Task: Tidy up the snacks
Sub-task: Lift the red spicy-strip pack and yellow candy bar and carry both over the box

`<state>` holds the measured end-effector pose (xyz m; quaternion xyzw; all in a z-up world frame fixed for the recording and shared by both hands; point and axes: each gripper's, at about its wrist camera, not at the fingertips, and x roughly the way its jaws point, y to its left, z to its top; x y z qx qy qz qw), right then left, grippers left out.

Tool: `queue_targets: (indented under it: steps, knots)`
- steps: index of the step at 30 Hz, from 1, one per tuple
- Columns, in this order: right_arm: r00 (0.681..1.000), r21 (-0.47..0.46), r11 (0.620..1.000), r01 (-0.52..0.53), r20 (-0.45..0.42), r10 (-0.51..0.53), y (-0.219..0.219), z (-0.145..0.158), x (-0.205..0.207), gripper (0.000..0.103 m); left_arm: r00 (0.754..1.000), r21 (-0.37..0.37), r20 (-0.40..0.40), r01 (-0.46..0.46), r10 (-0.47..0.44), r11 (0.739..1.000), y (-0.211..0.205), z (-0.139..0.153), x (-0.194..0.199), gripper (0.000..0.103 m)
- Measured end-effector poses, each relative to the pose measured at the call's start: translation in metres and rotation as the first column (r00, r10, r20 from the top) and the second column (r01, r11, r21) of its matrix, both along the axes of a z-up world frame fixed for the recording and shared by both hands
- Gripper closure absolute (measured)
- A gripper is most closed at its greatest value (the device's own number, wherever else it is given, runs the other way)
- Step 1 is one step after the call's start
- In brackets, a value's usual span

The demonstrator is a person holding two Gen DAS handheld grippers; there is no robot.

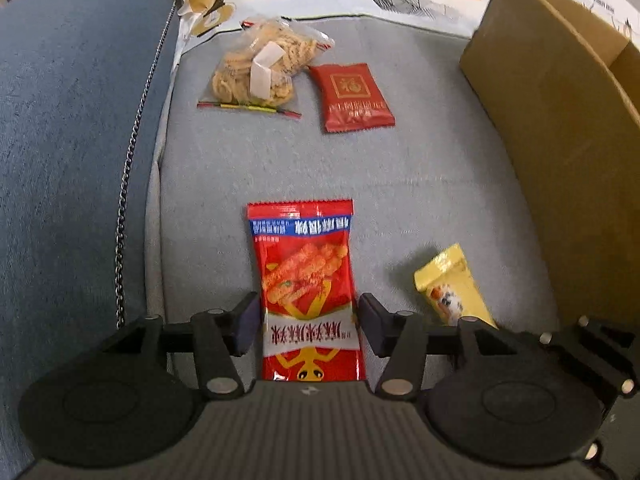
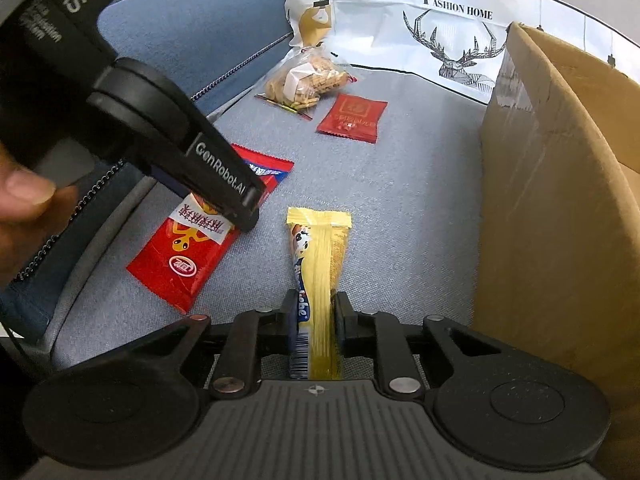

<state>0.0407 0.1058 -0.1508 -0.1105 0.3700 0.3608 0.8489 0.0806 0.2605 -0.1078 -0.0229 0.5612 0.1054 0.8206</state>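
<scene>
R gripper (image 2: 313, 320) clamps yellow snack (image 2: 320, 264) over grey cushion (image 2: 400, 208).

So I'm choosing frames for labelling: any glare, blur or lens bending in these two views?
Left wrist view: glare on the red snack packet, motion blur on the yellow packet, and the cardboard box bows from the fisheye. Right wrist view: sharper, a faint sheen on the yellow packet, and the box edge curves too.

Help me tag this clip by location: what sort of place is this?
Probably a home living room: the snacks lie on a grey upholstered cushion, a "Fashion Home" deer-print cloth hangs behind, and a cardboard box stands beside.
</scene>
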Motion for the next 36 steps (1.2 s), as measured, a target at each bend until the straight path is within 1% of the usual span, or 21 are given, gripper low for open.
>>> queue_targets:
  steps: [6,9,11,20,22,26,30,32,34,36]
  knots:
    - [1.0,0.001,1.0,-0.002,0.0,0.002,0.0,-0.001,0.0,0.082,1.0,-0.014,-0.011,0.0,0.0,1.0,0.003,-0.002,-0.002,0.043]
    - [1.0,0.003,1.0,-0.004,0.006,0.004,-0.001,-0.002,-0.001,0.083,1.0,-0.02,-0.008,-0.003,0.003,1.0,0.003,-0.002,-0.003,0.047]
    - [1.0,0.006,1.0,-0.008,0.013,0.007,-0.001,-0.002,-0.001,0.085,1.0,-0.012,-0.003,-0.002,0.002,1.0,0.002,0.0,-0.004,0.05]
    - [0.999,0.038,0.999,-0.009,0.05,0.008,-0.006,0.003,-0.009,0.087,1.0,0.034,0.026,0.012,-0.013,0.999,-0.005,0.008,-0.01,0.052]
    - [0.998,0.044,0.999,-0.006,0.063,0.003,-0.007,0.006,-0.01,0.087,0.999,0.033,0.048,0.003,-0.004,0.999,-0.005,0.014,-0.012,0.053]
    - [0.995,0.076,0.997,0.004,0.1,-0.011,-0.012,0.017,-0.017,0.087,0.993,0.048,0.119,-0.004,-0.002,0.999,-0.01,0.032,-0.022,0.053]
    - [0.988,0.111,0.994,0.003,0.151,-0.019,-0.022,0.034,-0.026,0.087,0.979,0.077,0.206,-0.03,0.014,0.997,-0.013,0.054,-0.033,0.053]
    - [0.984,0.135,0.991,-0.001,0.178,-0.023,-0.029,0.044,-0.031,0.087,0.972,0.082,0.232,-0.046,0.025,0.996,-0.014,0.063,-0.036,0.053]
    - [0.98,0.159,0.987,0.0,0.198,-0.031,-0.036,0.054,-0.035,0.087,0.965,0.08,0.258,-0.057,0.034,0.995,-0.016,0.07,-0.036,0.053]
    - [0.974,0.182,0.983,-0.002,0.222,-0.039,-0.043,0.064,-0.038,0.087,0.954,0.063,0.296,-0.071,0.049,0.996,-0.017,0.077,-0.037,0.053]
